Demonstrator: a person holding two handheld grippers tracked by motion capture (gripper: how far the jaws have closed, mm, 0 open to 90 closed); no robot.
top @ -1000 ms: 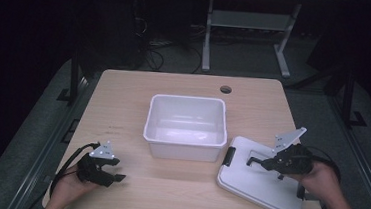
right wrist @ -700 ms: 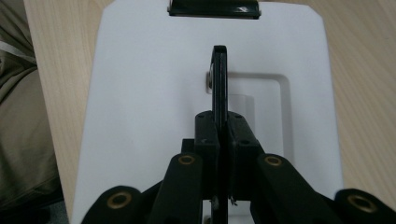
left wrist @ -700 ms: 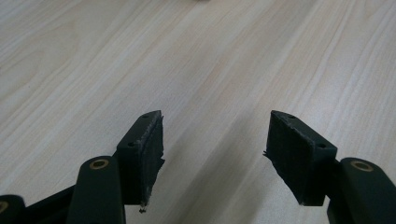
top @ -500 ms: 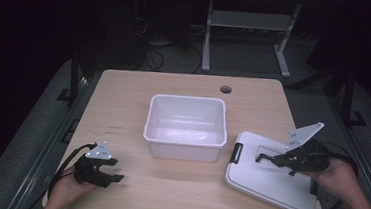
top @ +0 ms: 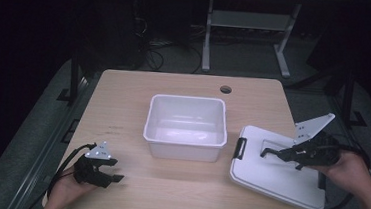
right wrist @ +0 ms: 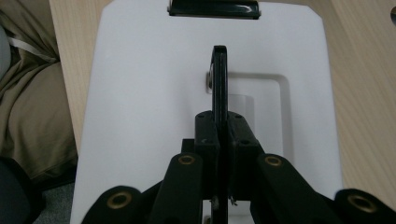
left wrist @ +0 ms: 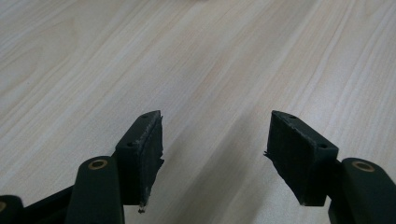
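A white lid with black end latches hangs tilted over the table's right front. My right gripper is shut on its thin black handle. In the right gripper view the jaws pinch that upright handle over the lid's recessed middle. A latch shows at the far end. An open white bin stands at the table's centre, left of the lid. My left gripper rests at the front left, open. In the left gripper view the left gripper has nothing but bare wood between its jaws.
The wooden table has a round cable hole near its far edge. The lid overhangs the right front corner. Khaki cloth of the person's clothing lies beyond the table edge. Dark floor and metal frame legs stand behind.
My right gripper has risen and drawn to the right with the lid, which now sits higher and more tilted. The left gripper has stayed where it was.
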